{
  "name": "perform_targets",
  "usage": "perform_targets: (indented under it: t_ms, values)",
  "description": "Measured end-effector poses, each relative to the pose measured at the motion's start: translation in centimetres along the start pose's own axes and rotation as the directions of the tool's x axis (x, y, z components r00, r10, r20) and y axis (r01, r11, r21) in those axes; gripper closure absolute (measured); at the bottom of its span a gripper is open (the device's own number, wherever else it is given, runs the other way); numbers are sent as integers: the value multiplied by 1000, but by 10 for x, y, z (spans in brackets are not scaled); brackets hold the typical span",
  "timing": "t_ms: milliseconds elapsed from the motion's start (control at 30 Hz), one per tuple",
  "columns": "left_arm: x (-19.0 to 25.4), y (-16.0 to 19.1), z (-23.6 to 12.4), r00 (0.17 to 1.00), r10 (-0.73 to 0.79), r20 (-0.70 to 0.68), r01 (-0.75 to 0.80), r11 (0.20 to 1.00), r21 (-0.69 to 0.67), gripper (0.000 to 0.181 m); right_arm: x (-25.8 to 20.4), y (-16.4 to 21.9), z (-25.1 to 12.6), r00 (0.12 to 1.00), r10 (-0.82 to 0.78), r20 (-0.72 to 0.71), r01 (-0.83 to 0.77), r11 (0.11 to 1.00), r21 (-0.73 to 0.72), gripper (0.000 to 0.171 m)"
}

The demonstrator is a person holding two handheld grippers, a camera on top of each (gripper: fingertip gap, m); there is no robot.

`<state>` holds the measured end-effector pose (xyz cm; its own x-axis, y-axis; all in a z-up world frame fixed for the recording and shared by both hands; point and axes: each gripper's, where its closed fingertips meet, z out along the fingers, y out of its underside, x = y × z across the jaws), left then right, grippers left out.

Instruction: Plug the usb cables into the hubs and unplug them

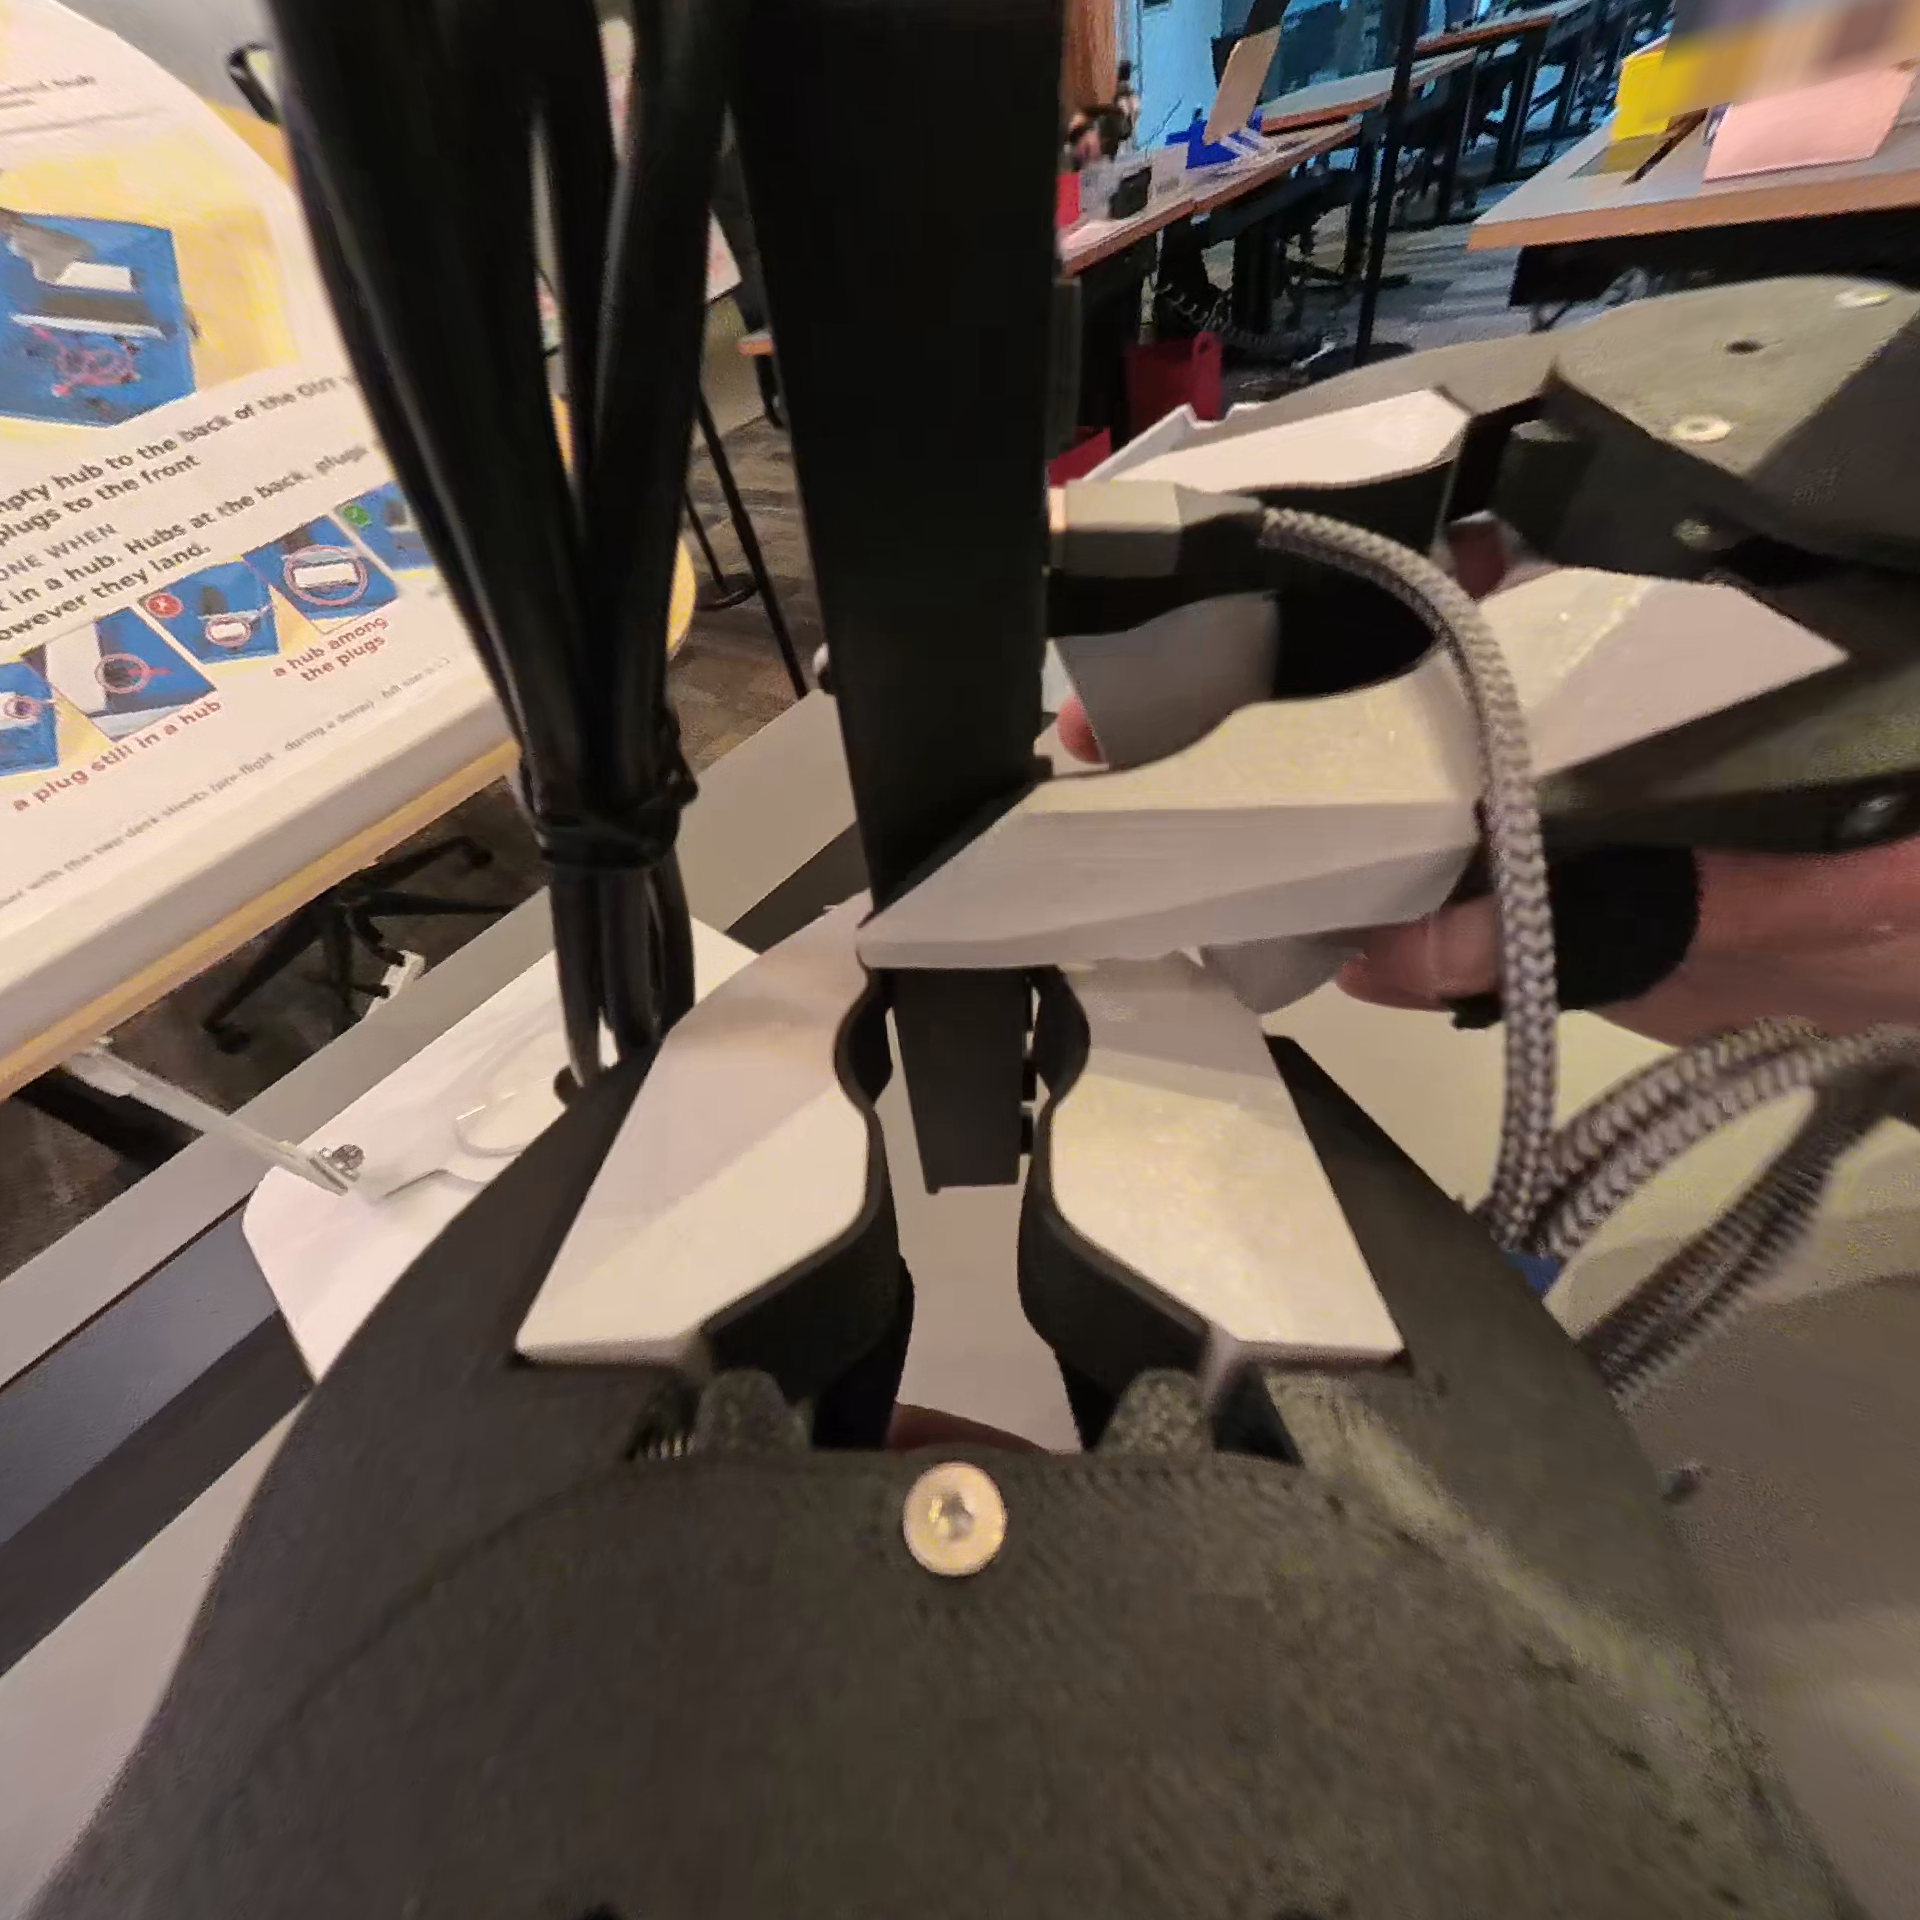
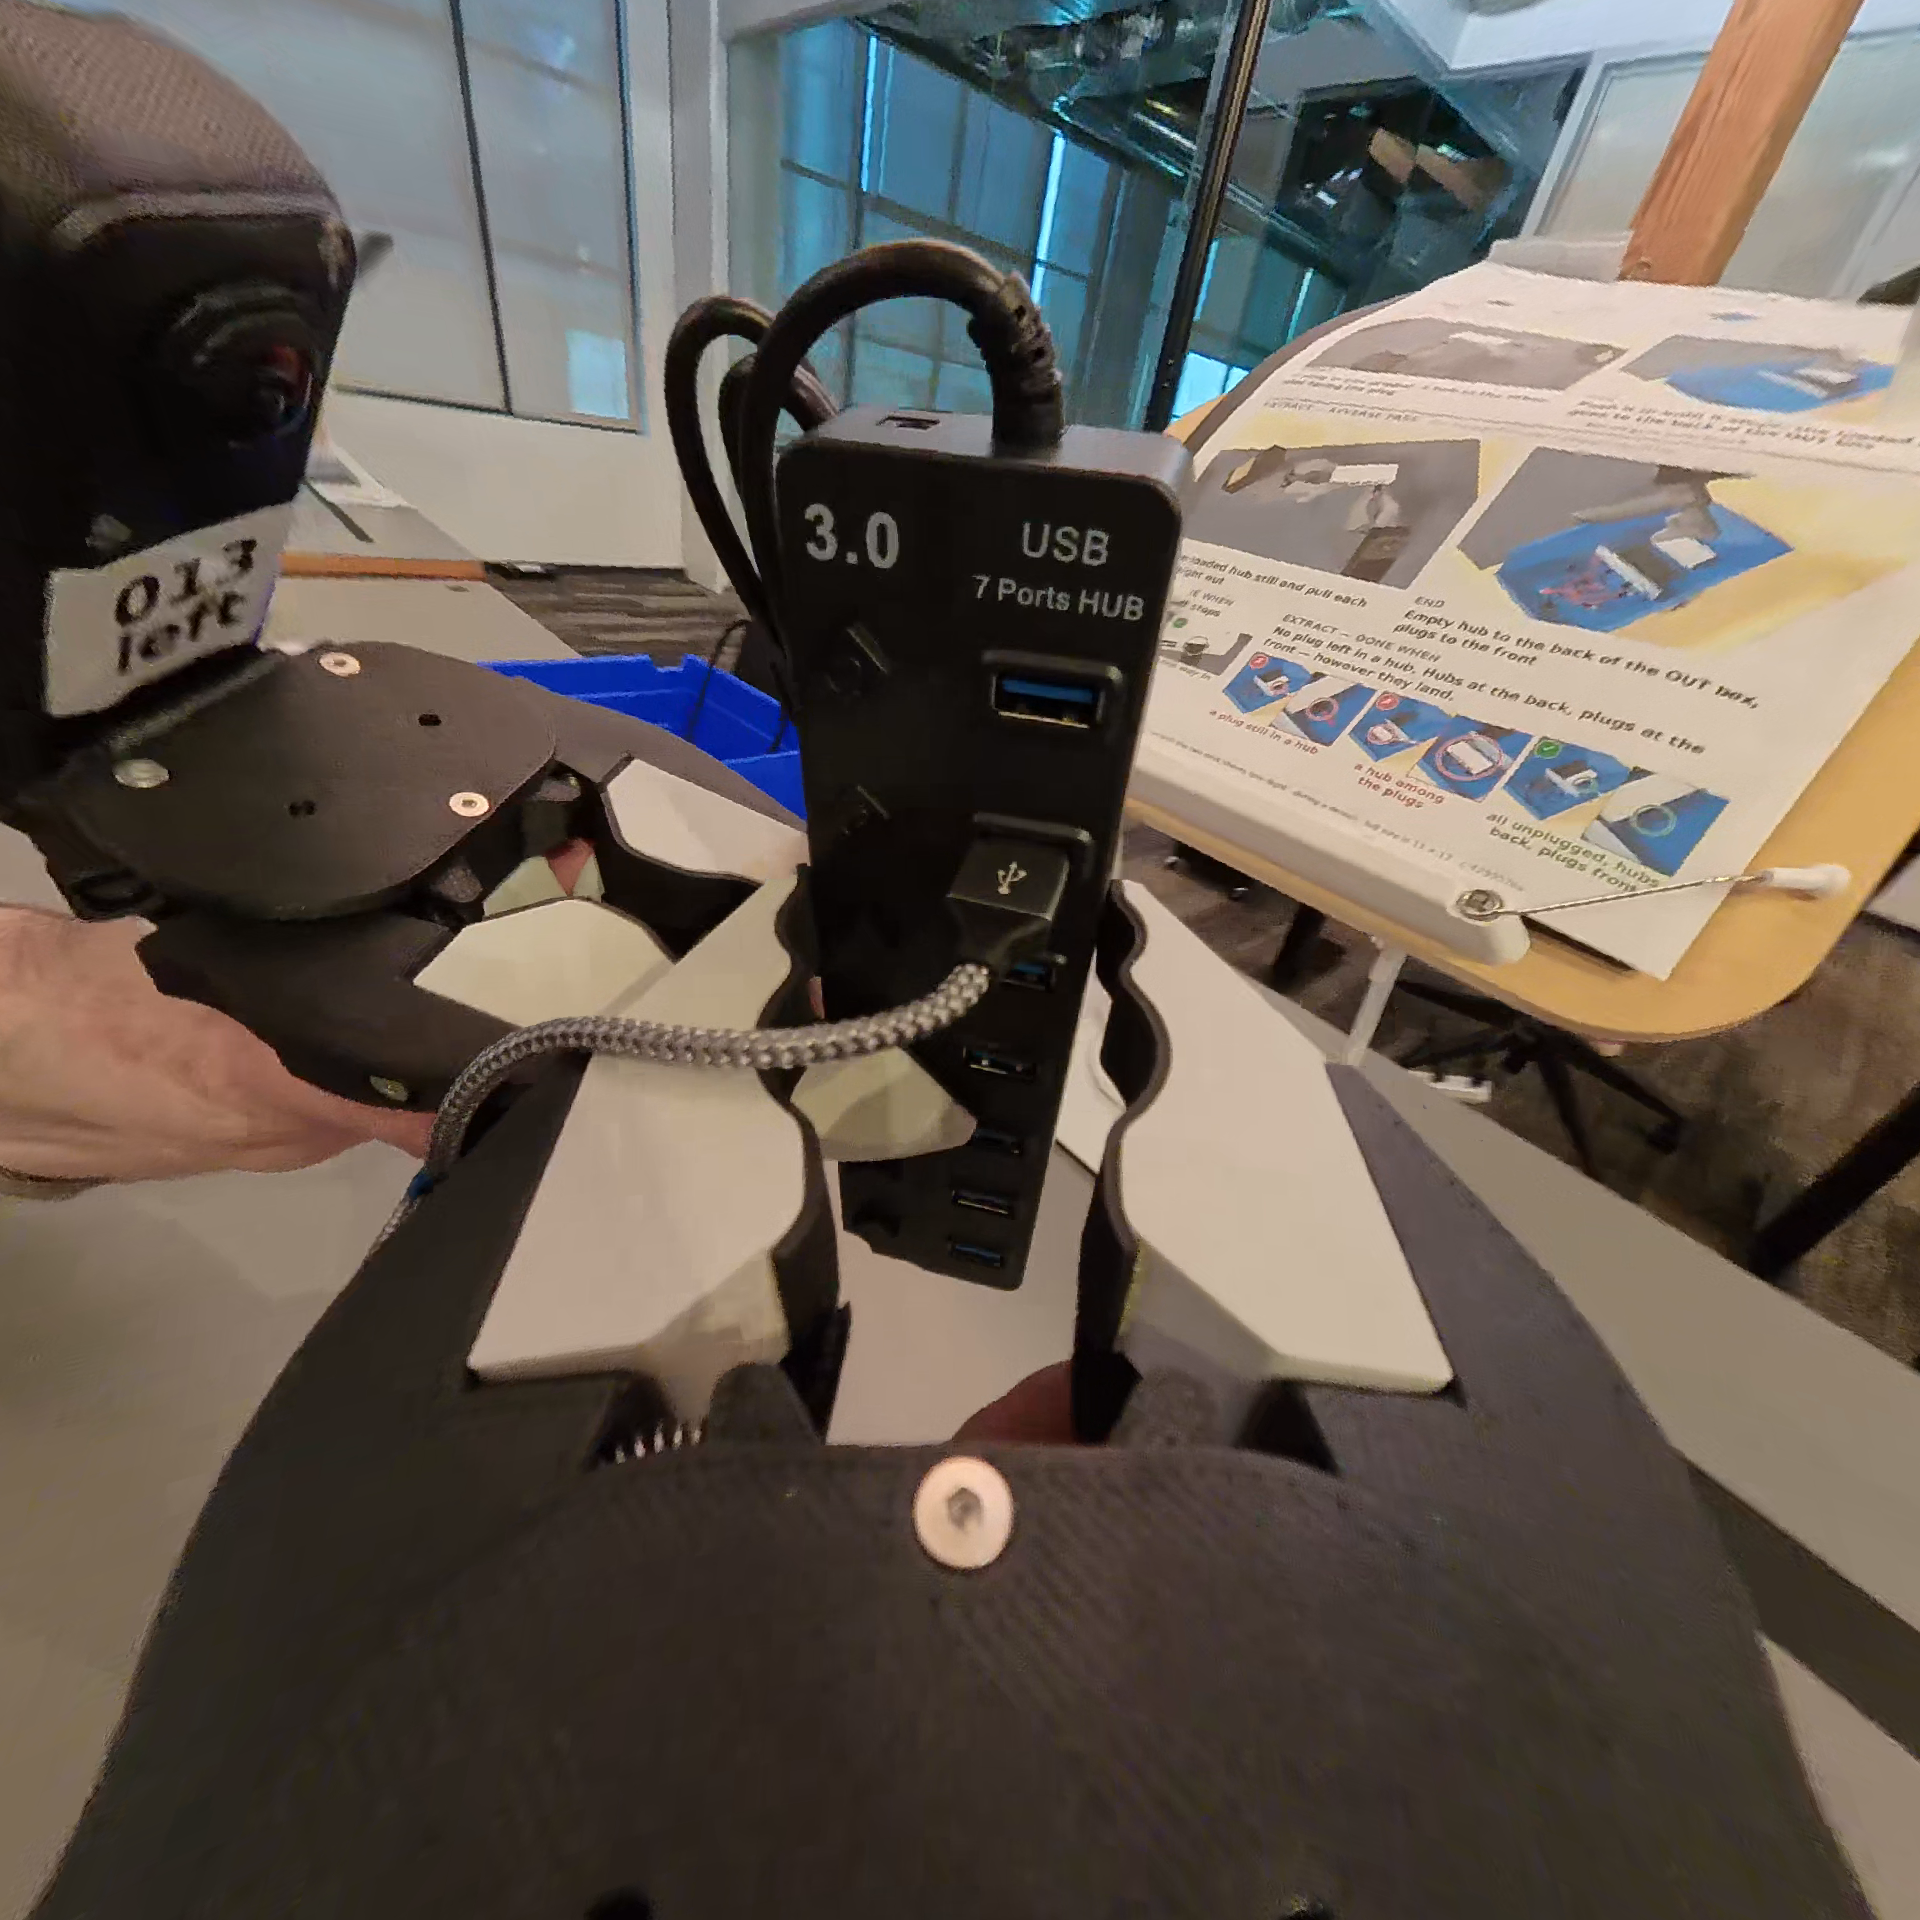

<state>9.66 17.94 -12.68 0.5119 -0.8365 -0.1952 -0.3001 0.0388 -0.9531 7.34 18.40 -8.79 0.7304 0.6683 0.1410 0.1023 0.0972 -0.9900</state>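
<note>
USB hub (image 2: 977,623), black, seven ports, stood upright over the grey tabletop (image 2: 208,1351). Left gripper (image 1: 961,1039) was clamped front-to-back on its lower end. Braided cable's plug (image 2: 1006,883) sat in the second port from the top. Right gripper (image 2: 961,914) fingers straddled the hub's sides level with the plug, clear of it; could not tell whether they pressed the hub.
</note>
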Motion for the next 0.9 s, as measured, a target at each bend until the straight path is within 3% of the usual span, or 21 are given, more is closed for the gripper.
perform_targets:
  t_ms: [200, 333, 433, 700, 767, 900]
  values:
    - [9, -3, -2, 995, 8, -103, -7, 1000, 6, 155, -2, -3, -4, 992, 52, 114, -54, 999, 8, 120]
    - [15, -17, -13, 980, 65, -186, -52, 996, 70, 135, -4, -7, -9, 970, 117, 212, -126, 992, 29, 120]
    - [11, -28, -23, 972, 81, -221, -56, 992, 117, 133, -3, -8, -12, 952, 152, 266, -165, 986, 26, 120]
    - [28, -19, -66, 844, 303, -443, -325, 945, 29, 131, -1, 11, -15, 942, 104, 320, -86, 994, -71, 120]
    - [20, -31, -76, 842, 379, -384, -381, 922, 72, 132, -4, 20, -16, 938, 75, 340, -42, 994, -106, 120]
    - [9, -49, -94, 846, 422, -327, -420, 904, 81, 107, -17, 34, -15, 921, 12, 389, 54, 986, -159, 120]
